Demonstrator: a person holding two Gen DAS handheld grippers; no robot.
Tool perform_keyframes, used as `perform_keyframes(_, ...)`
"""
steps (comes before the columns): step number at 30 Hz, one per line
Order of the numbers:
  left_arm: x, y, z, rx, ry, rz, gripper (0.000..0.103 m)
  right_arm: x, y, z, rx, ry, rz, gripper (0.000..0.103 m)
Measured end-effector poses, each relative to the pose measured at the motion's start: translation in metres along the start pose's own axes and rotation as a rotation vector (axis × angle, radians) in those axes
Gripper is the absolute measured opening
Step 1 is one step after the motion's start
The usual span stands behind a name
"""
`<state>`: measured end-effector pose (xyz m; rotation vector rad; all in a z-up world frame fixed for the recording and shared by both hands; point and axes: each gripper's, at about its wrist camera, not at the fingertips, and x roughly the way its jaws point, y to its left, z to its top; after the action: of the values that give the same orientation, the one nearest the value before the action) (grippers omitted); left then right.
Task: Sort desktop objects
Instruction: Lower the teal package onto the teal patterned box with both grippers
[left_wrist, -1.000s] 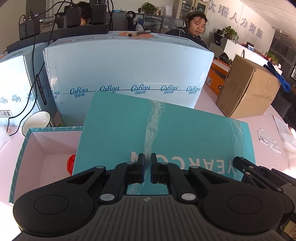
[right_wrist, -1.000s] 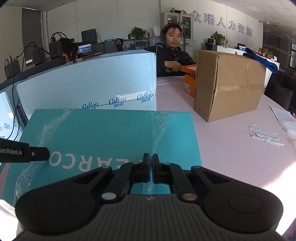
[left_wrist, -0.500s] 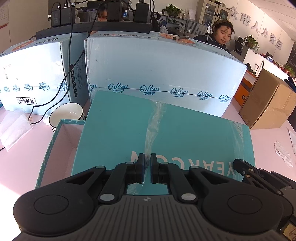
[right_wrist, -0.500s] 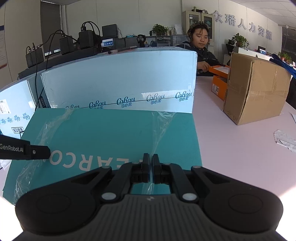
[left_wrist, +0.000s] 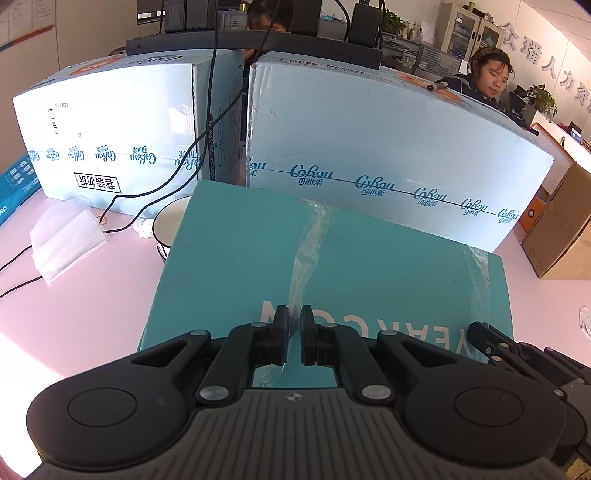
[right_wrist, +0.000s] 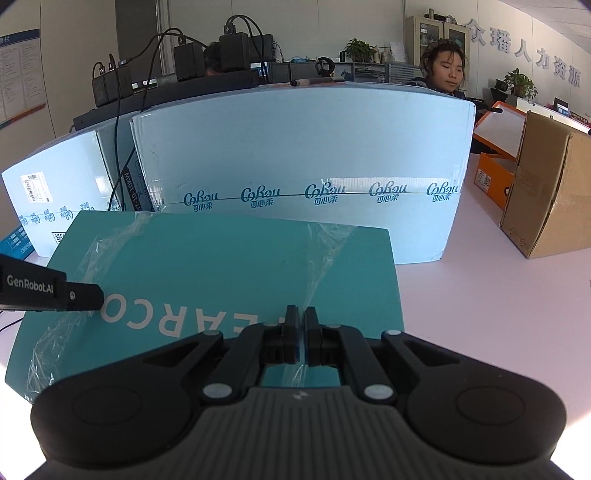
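Both views show us carrying one teal box lid (left_wrist: 369, 273). Left wrist: our left gripper (left_wrist: 294, 334) is pinched on its near edge, by loose tape. Right wrist: our right gripper (right_wrist: 301, 334) likewise nips the light, stiff, slippery lid above the pink desk (right_wrist: 498, 314).

We see the teal lid (left_wrist: 369, 273) hiding most of the bowl (left_wrist: 168, 225) and whatever lies beneath it
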<state>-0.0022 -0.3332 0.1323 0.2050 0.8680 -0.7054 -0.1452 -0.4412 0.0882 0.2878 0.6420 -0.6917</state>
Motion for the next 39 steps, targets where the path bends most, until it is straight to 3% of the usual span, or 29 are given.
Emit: perform_keyframes(39, 0.021, 0.022, 0.010, -0.024, 0.042, 0.031, 0.004, 0.024, 0.020, 0.003, -0.007, 0.041, 0.017, 0.006)
